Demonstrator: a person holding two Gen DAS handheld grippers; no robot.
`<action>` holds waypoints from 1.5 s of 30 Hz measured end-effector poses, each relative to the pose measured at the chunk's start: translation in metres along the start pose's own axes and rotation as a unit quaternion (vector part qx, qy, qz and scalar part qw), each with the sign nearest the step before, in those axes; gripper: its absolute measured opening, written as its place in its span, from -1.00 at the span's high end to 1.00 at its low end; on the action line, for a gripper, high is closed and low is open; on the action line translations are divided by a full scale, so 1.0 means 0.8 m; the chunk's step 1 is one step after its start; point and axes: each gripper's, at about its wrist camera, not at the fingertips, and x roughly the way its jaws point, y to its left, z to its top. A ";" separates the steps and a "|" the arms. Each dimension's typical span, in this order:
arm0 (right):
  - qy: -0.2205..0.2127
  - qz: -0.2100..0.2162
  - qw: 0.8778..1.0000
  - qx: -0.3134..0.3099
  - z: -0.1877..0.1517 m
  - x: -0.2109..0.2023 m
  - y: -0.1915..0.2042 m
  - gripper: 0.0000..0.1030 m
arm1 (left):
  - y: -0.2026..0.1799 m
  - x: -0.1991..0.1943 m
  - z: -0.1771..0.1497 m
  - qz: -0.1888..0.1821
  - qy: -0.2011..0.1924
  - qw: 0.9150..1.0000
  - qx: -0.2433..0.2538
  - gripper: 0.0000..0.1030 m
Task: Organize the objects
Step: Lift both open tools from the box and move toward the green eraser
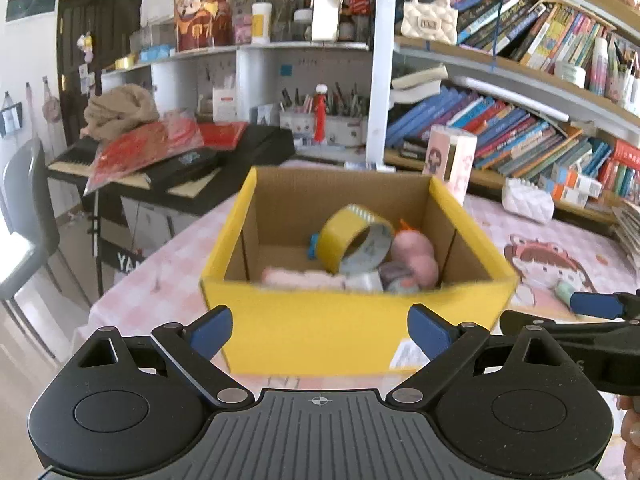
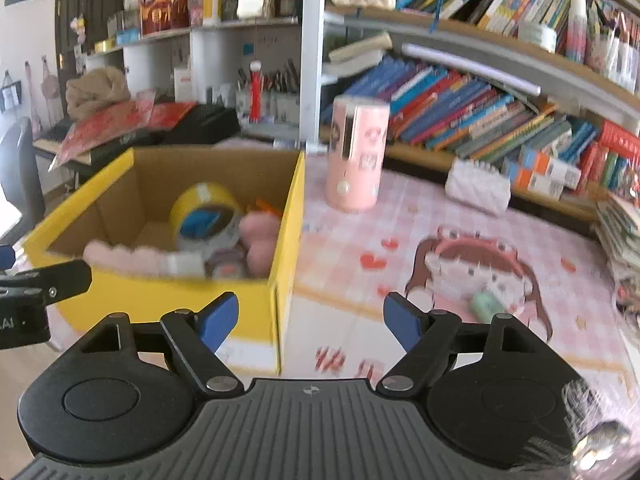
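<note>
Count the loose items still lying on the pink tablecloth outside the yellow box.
3: a small green item near the right tongs, a pink canister behind, a white quilted pouch by the bookshelf. Others may be hidden.

box [image 1: 320, 332]: I see corrugated cardboard, matt yellow outside, raw brown inside.
tape roll [image 1: 358, 244]: glossy yellow film to my eye, with a grey card core.
tablecloth [image 2: 400, 240]: smooth and faintly shiny from here, pink check print.
left gripper [image 1: 320, 330]: I read matt black plastic arms, blue pads, bright metal pivot pins.
right gripper [image 2: 311, 322]: same matt black plastic; ribbed grey housing.
pink canister [image 2: 356, 156]: smooth, slight sheen.
white pouch [image 2: 478, 186]: quilted, soft-looking.
</note>
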 end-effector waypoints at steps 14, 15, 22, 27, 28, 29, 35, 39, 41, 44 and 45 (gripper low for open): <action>0.025 -0.007 1.000 0.012 -0.048 -0.044 0.024 -0.63 | 0.011 -0.038 -0.041 -0.015 0.031 0.999 0.012 -0.91; 0.025 -0.008 1.000 0.014 -0.051 -0.048 0.025 -0.64 | 0.011 -0.041 -0.043 -0.017 0.031 0.999 0.013 -0.92; 0.028 -0.014 0.999 0.020 -0.070 -0.067 0.028 -0.65 | 0.011 -0.058 -0.056 -0.026 0.031 0.999 0.016 -0.93; 0.030 -0.016 0.999 0.018 -0.082 -0.079 0.030 -0.65 | 0.009 -0.067 -0.066 -0.032 0.036 0.999 0.016 -0.93; 0.031 -0.017 0.999 0.018 -0.084 -0.081 0.030 -0.65 | 0.008 -0.068 -0.067 -0.034 0.036 0.999 0.017 -0.93; 0.031 -0.018 0.999 0.019 -0.088 -0.084 0.030 -0.65 | 0.007 -0.070 -0.069 -0.037 0.037 0.998 0.018 -0.93; 0.038 -0.033 0.998 0.034 -0.103 -0.098 0.023 -0.65 | -0.005 -0.075 -0.078 -0.057 0.045 0.997 0.032 -0.93; 0.045 -0.047 0.997 0.042 -0.115 -0.106 0.015 -0.68 | -0.019 -0.076 -0.085 -0.078 0.052 0.995 0.046 -0.93; 0.047 -0.057 0.996 0.046 -0.119 -0.110 0.011 -0.73 | -0.027 -0.076 -0.088 -0.088 0.055 0.993 0.056 -0.93; 0.049 -0.072 0.995 0.056 -0.126 -0.116 0.001 -0.74 | -0.041 -0.077 -0.089 -0.103 0.054 0.991 0.071 -0.93; 0.049 -0.078 0.994 0.061 -0.127 -0.118 -0.003 -0.74 | -0.046 -0.077 -0.088 -0.108 0.053 0.990 0.077 -0.93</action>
